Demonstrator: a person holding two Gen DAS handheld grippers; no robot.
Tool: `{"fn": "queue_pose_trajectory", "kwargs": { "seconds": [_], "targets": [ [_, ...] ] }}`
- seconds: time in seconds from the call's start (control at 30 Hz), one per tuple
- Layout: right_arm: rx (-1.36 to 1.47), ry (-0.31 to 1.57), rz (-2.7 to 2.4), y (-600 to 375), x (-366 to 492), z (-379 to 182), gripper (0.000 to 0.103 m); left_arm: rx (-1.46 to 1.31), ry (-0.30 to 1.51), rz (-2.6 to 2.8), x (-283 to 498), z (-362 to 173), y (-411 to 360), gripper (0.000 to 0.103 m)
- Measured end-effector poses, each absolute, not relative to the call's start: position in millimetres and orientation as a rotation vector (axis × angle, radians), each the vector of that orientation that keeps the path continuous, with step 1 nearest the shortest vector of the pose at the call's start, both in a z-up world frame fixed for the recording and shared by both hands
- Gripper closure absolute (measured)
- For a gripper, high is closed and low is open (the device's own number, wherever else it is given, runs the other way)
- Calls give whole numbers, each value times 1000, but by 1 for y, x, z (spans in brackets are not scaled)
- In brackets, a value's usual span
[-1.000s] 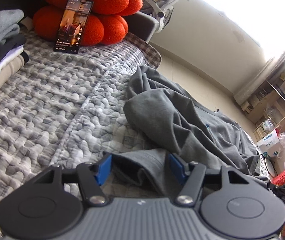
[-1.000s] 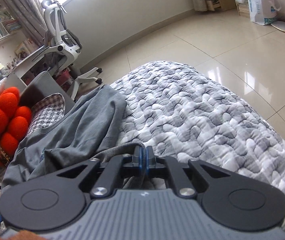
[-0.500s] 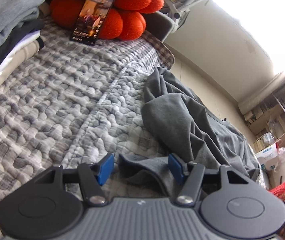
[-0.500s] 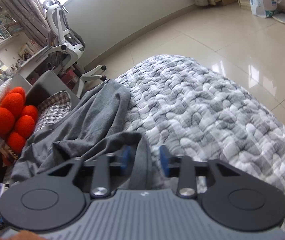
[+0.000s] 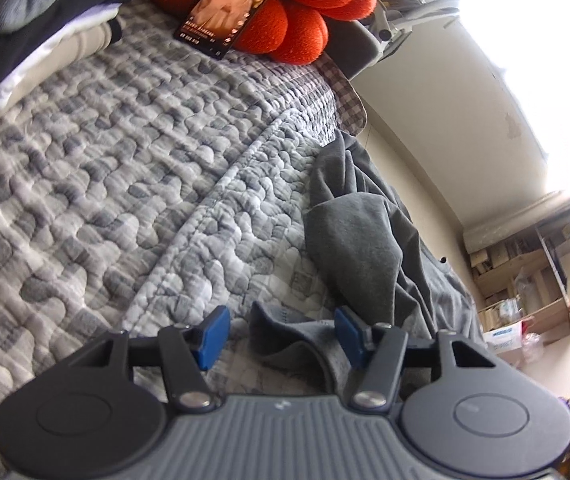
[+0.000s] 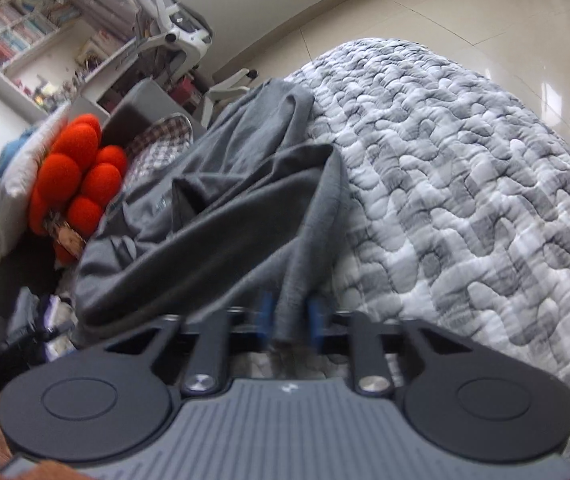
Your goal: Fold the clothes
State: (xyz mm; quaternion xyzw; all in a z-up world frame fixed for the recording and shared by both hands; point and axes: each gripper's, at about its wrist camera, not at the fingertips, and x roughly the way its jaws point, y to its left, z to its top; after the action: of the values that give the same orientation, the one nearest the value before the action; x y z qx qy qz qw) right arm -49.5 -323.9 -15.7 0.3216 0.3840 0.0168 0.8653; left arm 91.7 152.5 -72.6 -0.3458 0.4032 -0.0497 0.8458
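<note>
— So, where do we stand with the grey garment (image 6: 221,216)?

— We've changed our hold on the right. A second ago the right gripper (image 6: 288,318) was pinched tight on a hem, half a second ago its jaws stood apart with the cloth loose between them, and now they are closing again on a bunched fold, the blue pads pressing it from both sides. We read that as a re-grip further along the edge.

— And the left?

— Our left gripper (image 5: 281,334) stays roughly half open and is narrowing slowly. A crumpled corner of the same garment (image 5: 357,240) lies between its pads (image 5: 213,336), but neither pad presses on it, so we hold nothing there yet. It has also rolled since a second ago, so the bed tilts more in its view.

— What does that mean for folding?

— We judge we're still gathering two edge points. The garment lies rumpled along the bed's edge, nothing is laid flat, and no fold is made.

— The surface?

— A grey and white quilt (image 5: 117,184) with a pebbled pattern, soft and likely to drag on the cloth. A stack of folded clothes (image 5: 33,20) sits at its far side, with an orange cushion (image 5: 309,12) and a phone (image 5: 233,4) propped against it.

— The room?

— Pale glossy floor tiles (image 6: 425,12), a white office chair (image 6: 177,28), bookshelves (image 6: 17,28), bright window light.
</note>
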Motion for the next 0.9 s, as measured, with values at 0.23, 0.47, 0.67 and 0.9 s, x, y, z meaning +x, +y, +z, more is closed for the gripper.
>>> {"fn": "queue_pose_trajectory", "kwargs": {
  "seconds": [0.23, 0.47, 0.67, 0.9],
  "targets": [
    [726, 708, -15, -348, -66, -3, 96, -812, 863, -117, 91, -78, 161, 48],
    [791, 663, -110, -374, -66, -5, 96, -823, 928, -176, 91, -80, 161, 68],
    [823, 695, -151, -386, -57, -19, 96, -796, 964, -246, 91, -81, 160, 70],
    [785, 722, -163, -384, -55, -24, 96, -685, 974, -259, 90, -76, 146, 97]
  ]
}}
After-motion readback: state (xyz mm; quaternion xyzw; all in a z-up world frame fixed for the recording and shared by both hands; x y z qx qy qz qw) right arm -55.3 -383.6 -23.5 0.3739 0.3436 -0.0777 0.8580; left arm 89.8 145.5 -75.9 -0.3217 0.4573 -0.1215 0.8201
